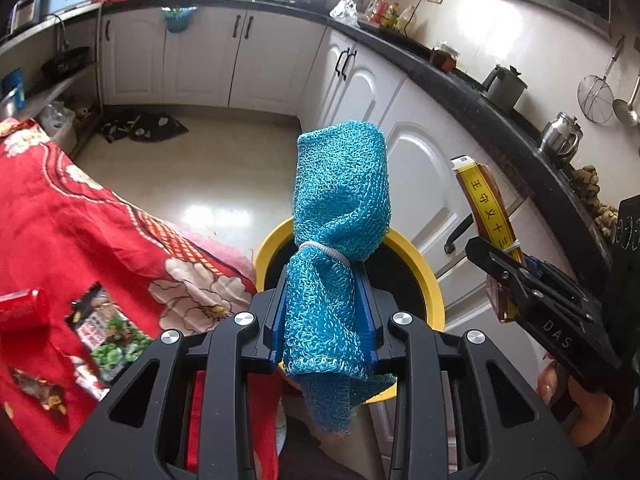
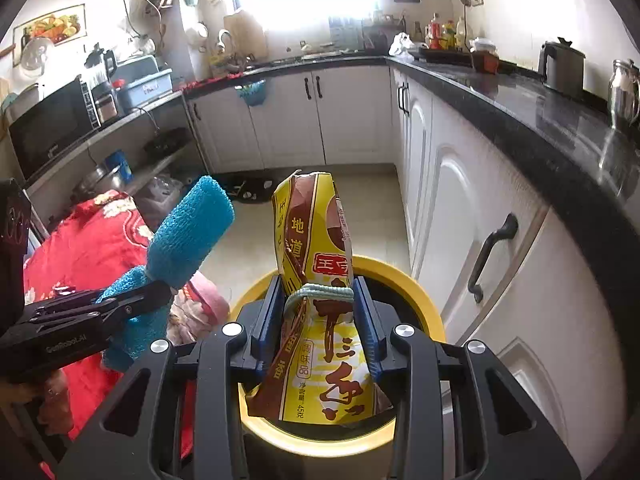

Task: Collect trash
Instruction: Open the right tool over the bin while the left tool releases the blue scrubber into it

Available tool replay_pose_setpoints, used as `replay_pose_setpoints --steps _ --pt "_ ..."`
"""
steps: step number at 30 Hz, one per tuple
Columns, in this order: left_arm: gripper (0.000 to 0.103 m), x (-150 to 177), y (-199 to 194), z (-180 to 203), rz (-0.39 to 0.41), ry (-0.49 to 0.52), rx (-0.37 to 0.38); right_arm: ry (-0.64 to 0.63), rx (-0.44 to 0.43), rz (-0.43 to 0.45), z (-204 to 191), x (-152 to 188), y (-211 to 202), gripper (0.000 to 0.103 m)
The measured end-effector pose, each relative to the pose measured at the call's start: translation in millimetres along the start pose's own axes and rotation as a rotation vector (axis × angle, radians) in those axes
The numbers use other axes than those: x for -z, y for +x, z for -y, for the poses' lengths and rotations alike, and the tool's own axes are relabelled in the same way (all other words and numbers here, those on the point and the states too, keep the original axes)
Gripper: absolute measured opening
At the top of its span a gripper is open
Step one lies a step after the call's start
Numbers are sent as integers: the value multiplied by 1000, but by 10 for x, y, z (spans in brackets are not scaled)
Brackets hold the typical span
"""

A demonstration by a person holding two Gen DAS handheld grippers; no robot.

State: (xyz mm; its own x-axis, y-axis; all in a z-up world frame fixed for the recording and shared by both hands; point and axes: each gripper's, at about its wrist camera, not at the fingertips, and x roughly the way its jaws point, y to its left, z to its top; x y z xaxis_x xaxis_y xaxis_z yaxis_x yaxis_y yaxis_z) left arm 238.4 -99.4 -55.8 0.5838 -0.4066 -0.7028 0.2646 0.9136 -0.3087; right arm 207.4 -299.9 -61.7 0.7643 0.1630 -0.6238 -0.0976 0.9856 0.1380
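My left gripper (image 1: 324,296) is shut on a rolled blue mesh cloth (image 1: 340,200) tied with a white band, held above a bin with a yellow rim (image 1: 424,276). My right gripper (image 2: 320,312) is shut on a yellow and brown seasoning packet (image 2: 316,248) bound with a pale cord, directly over the same yellow-rimmed bin (image 2: 416,296). The packet (image 1: 488,208) and right gripper also show at the right in the left wrist view. The cloth (image 2: 192,232) and left gripper show at the left in the right wrist view.
A table with a red flowered cloth (image 1: 80,216) stands left of the bin, with snack wrappers (image 1: 108,332) and a red packet (image 1: 20,308) on it. White cabinets (image 1: 416,160) under a black counter (image 2: 520,108) run along the right. Pale floor (image 1: 200,176) lies beyond.
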Motion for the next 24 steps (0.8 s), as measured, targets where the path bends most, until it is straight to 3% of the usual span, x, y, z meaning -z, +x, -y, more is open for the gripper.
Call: replay_pose_setpoints --steps 15,17,18,23,24 --pt "27 20 388 -66 -68 -21 -18 22 24 -88 80 104 443 37" --pt "34 27 398 -86 -64 -24 -31 32 35 -83 103 104 453 53" --pt "42 29 388 -100 -54 -26 -38 40 47 -77 123 101 445 61" --pt "66 35 282 -176 -22 -16 -84 52 65 -58 154 102 368 68" --pt "75 36 232 -194 -12 -15 -93 56 65 -51 163 104 338 70"
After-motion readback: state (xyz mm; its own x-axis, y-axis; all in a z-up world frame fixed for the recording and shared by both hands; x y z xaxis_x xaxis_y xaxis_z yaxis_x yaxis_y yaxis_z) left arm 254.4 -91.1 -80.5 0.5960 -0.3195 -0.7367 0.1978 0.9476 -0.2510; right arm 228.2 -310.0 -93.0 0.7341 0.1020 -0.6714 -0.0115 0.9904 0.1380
